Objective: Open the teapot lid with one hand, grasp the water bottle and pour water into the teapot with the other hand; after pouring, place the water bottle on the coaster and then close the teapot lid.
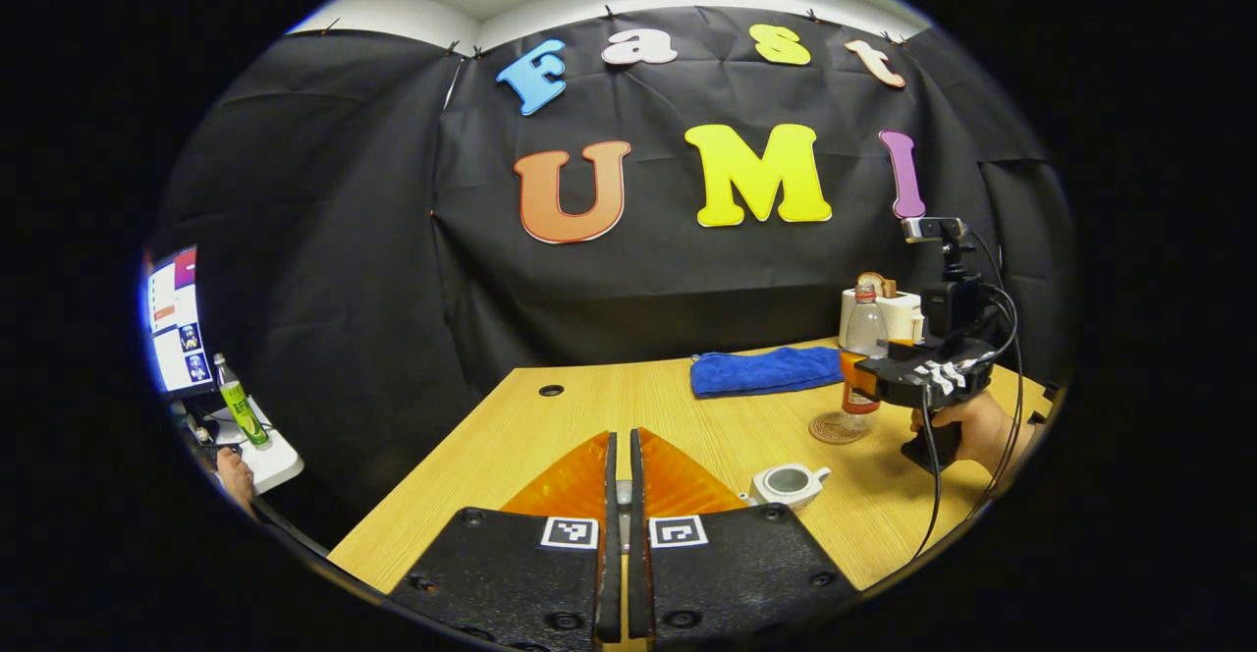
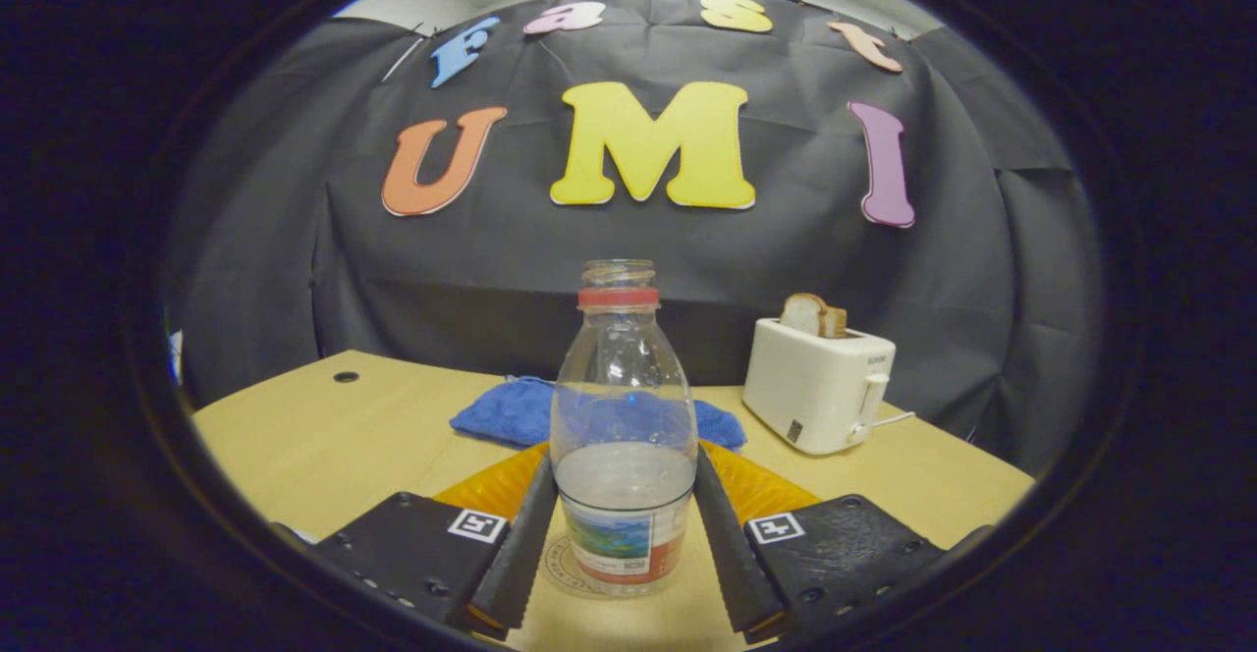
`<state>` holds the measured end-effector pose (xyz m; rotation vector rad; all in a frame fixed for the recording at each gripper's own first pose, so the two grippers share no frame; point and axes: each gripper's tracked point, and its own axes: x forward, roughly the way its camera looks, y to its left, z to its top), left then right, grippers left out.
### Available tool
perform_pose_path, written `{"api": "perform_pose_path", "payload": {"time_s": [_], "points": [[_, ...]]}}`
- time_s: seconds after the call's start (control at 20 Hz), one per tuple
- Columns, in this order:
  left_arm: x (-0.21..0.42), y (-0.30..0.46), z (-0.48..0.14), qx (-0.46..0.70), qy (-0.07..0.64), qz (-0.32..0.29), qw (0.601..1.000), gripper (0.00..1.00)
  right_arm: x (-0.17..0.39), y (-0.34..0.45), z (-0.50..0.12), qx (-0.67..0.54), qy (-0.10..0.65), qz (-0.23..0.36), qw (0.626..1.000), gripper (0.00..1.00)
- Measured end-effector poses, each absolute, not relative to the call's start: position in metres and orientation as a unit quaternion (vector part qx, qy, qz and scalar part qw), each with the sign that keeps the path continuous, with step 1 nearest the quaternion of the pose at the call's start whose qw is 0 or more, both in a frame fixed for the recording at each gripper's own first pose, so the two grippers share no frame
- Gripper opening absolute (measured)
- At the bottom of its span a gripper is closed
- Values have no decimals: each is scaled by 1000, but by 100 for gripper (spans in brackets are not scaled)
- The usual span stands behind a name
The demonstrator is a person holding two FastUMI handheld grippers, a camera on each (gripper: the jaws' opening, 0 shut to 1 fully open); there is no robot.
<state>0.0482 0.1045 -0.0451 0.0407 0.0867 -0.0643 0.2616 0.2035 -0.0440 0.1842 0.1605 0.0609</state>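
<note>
In the right gripper view the water bottle (image 2: 623, 426) stands dead centre, cap off, red ring at its neck, water filling only the lower part. It sits upright on the round coaster (image 2: 562, 566), whose edge peeks out at the bottle's lower left. The right gripper (image 2: 623, 505) has a finger on each side of the bottle at label height, right up against it; whether they press or have just let go, I cannot tell. The bottle's label carries a landscape picture and a red band, with writing too small to read. Behind it lies a blue towel (image 2: 520, 411), and at right a white toaster (image 2: 818, 385) with bread slices standing in its slots.

In the left gripper view the left gripper (image 1: 621, 456), bottom centre, is clenched with only a thin slit between the fingers; a small pale object sits in that slit, too small to identify. Just right of it, the white teapot (image 1: 789, 484) stands open-topped on the wooden table (image 1: 511, 436). At far left, a green bottle (image 1: 239, 407) stands beside a screen (image 1: 175, 320).
</note>
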Motion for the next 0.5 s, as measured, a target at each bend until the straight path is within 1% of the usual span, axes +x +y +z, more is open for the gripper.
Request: {"api": "perform_pose_path", "payload": {"time_s": [0.05,0.1,0.25,0.35,0.4,0.5], "points": [[46,104,-42,22,39,-34,998,5,267,204,-44,98,79,29,992,76],[46,105,-40,21,37,-35,998,5,270,205,-46,104,80,29,991,74],[45,107,-42,17,37,-37,998,5,277,207,-51,110,81,30,990,75],[46,110,-45,15,43,-36,998,5,275,207,-50,110,79,28,990,74],[46,112,-46,16,44,-32,998,5,276,207,-51,112,80,30,990,77],[46,114,-46,15,45,-32,998,5,275,209,-51,111,82,33,990,77]]}}
